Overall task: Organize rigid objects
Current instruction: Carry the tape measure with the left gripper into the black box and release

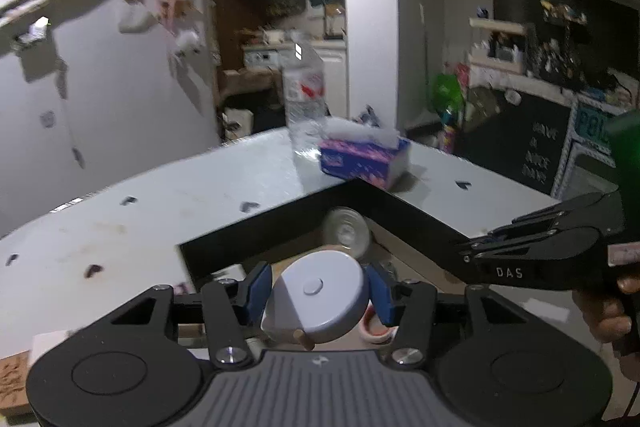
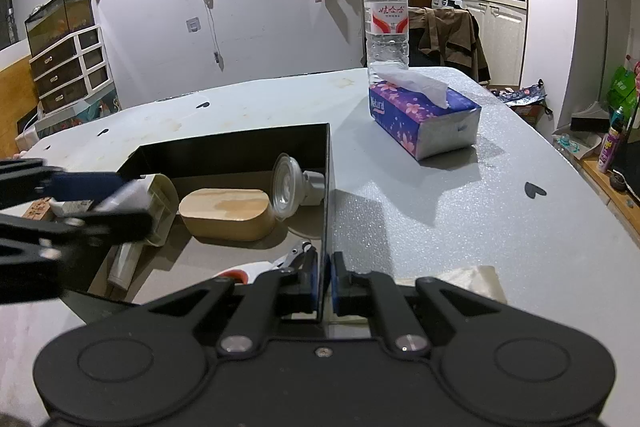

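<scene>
- The grey round container (image 1: 320, 301) sits clamped between the blue pads of the left tool (image 1: 316, 297), above the open black box (image 2: 240, 143) on the desk (image 2: 440, 207).
- Its flat lid faces up and towards the camera; its long axis tilts, though the body below is mostly hidden.
- The right tool (image 2: 325, 285) is pinched shut on the box's side wall, steadying it.
- Best to carry the container level and clear the rim before releasing.
- Inside lie a wooden-lidded case (image 2: 228, 213) and a clear cup (image 2: 286, 187).
</scene>
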Tool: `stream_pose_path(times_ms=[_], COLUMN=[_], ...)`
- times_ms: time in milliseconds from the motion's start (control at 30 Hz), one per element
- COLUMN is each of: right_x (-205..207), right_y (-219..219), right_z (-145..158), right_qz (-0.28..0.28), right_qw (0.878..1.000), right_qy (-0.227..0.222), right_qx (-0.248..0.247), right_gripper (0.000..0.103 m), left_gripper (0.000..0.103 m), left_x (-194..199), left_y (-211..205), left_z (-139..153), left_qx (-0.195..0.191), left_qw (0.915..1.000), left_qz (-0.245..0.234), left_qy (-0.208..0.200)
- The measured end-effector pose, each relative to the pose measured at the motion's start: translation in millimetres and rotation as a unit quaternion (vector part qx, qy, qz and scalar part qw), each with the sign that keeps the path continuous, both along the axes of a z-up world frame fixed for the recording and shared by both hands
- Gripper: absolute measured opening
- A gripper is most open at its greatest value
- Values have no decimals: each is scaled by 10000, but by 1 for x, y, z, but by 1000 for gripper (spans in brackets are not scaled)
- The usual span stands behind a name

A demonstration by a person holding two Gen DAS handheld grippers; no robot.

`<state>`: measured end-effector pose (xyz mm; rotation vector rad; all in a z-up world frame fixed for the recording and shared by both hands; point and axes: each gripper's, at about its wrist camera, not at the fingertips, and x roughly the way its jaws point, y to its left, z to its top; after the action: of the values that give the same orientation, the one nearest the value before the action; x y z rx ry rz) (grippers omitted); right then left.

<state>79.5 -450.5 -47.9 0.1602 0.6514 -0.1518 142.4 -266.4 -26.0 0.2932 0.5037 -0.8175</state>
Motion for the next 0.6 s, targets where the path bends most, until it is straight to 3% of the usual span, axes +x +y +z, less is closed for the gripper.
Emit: stream_pose_path(times_ms=[333, 533, 600], right_x=[0, 0, 0], right_y=[0, 0, 0], right_z=[0, 0, 0], right_qz=[2, 5, 2], right_qw=[10000, 10000, 10000], right_qy=[-2, 1, 0], right_qx=[11, 6, 12], right_gripper=[7, 7, 7], left_gripper=[52, 54, 61], left_x=[30, 39, 42], left_y=[-32, -35, -33], left_z=[-19, -22, -24], left_qx=[705, 775, 769], left_qw=[9969, 9961, 9958], left_qz=[-128, -96, -84], left_qy=[334, 402, 480])
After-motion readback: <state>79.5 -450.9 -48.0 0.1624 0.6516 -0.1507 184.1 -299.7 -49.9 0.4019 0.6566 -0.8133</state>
